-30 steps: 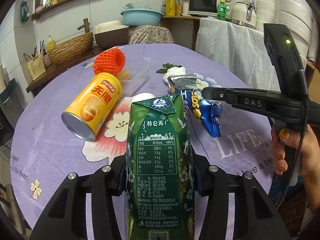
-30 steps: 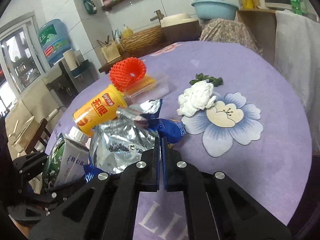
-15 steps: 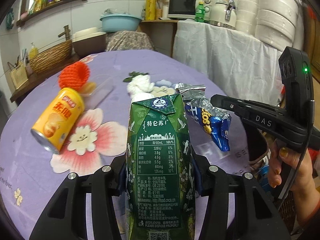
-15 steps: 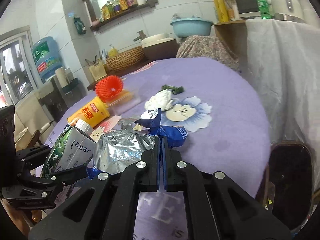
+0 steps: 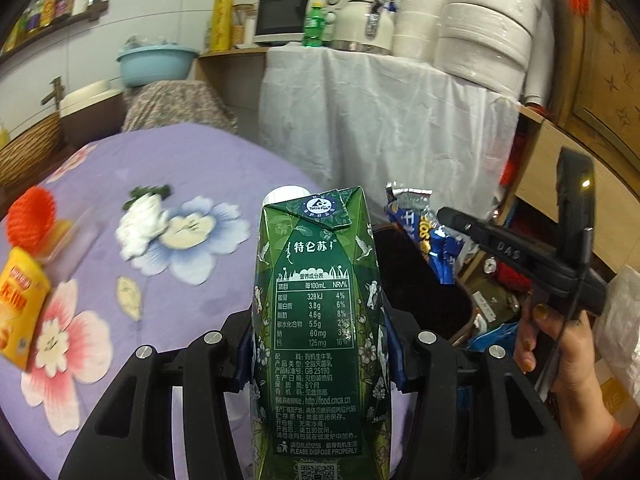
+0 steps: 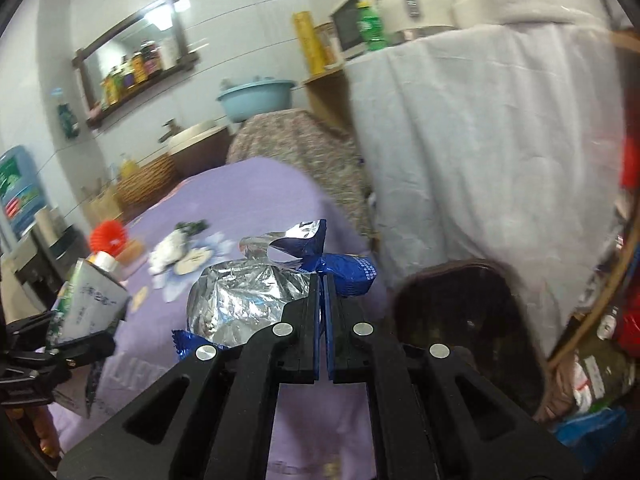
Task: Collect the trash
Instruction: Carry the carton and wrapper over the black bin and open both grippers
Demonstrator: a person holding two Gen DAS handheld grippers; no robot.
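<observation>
My left gripper [image 5: 320, 344] is shut on a green milk carton [image 5: 320, 320], held upright over the near edge of the purple table [image 5: 200, 152]. My right gripper [image 6: 322, 280] is shut on a blue and silver snack bag [image 6: 248, 296]; in the left wrist view the bag [image 5: 424, 232] hangs from it over a dark bin [image 5: 420, 280] beside the table. The bin's [image 6: 460, 320] opening lies just right of the right gripper's fingers. Still on the table lie a yellow chip can [image 5: 20, 304], a red foam net [image 5: 32, 220] and a crumpled white tissue [image 5: 140, 220].
A counter draped in white cloth [image 5: 380, 120] stands behind the bin, with stacked white tubs [image 5: 480, 32] on it. Bags and clutter [image 5: 500, 312] crowd the floor to the right of the bin. A hand [image 5: 560, 344] holds the right gripper's handle.
Both grippers have swung right with their loads, from over the table's middle to its right edge. The bin has come into view and the chip can has slid to the left edge.
</observation>
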